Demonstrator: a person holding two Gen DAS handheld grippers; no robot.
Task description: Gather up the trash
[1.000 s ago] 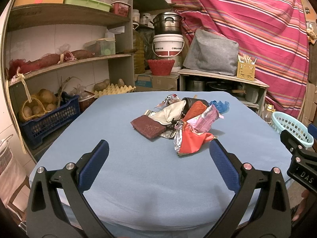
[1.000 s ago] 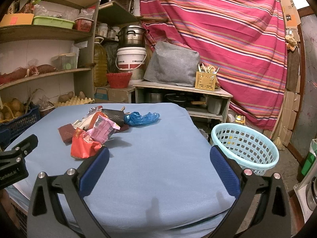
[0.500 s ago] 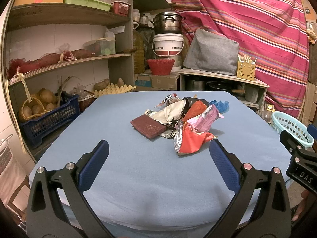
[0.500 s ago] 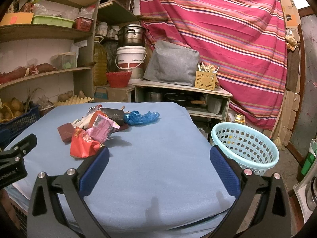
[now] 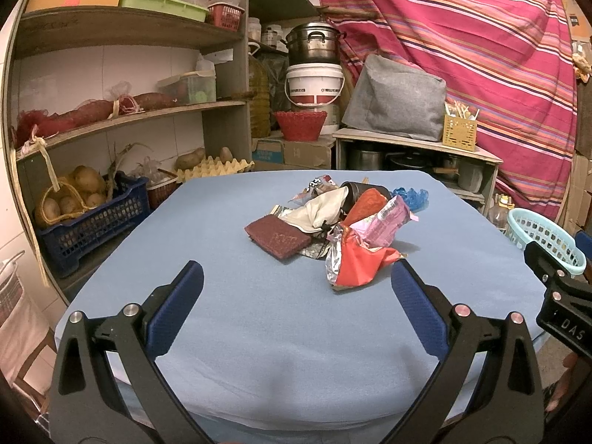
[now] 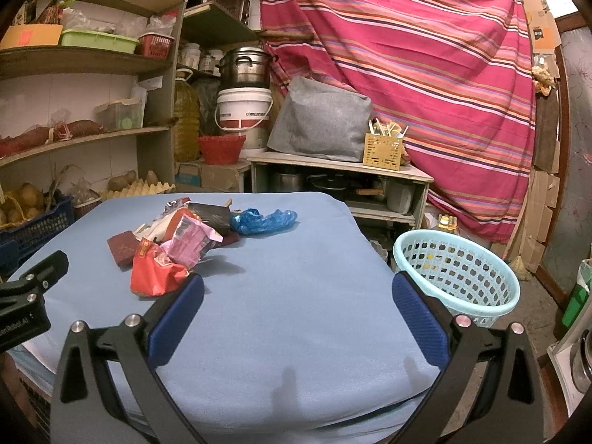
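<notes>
**Both tools spread wide, trash heaped mid-counter**

On my far left stand the wooden shelves (image 5: 125,111), with a blue crate (image 5: 92,222) of potatoes on the lowest level. My left tool (image 5: 296,281) hangs over the near edge of the blue-covered counter (image 5: 277,333), jaws spread wide and gripping nothing.

Ahead of it, around the middle of the counter, lies the trash pile (image 5: 333,222). A dark red flat packet (image 5: 277,236) sits at its left edge. Beside that is a cream wrapper (image 5: 318,209), then a pink wrapper (image 5: 381,218) over a crumpled red foil bag (image 5: 355,262), which is the piece nearest me. A dark container (image 5: 357,190) lies on its side at the far part, and a blue plastic bag (image 6: 262,220) lies just right of the heap.

My right tool (image 6: 296,288) also hangs over the near counter, jaws wide apart and empty, with the red foil bag just beyond its left finger. Off the counter's right edge, lower down, stands the light blue basket (image 6: 458,277); I see no trash in it.
</notes>
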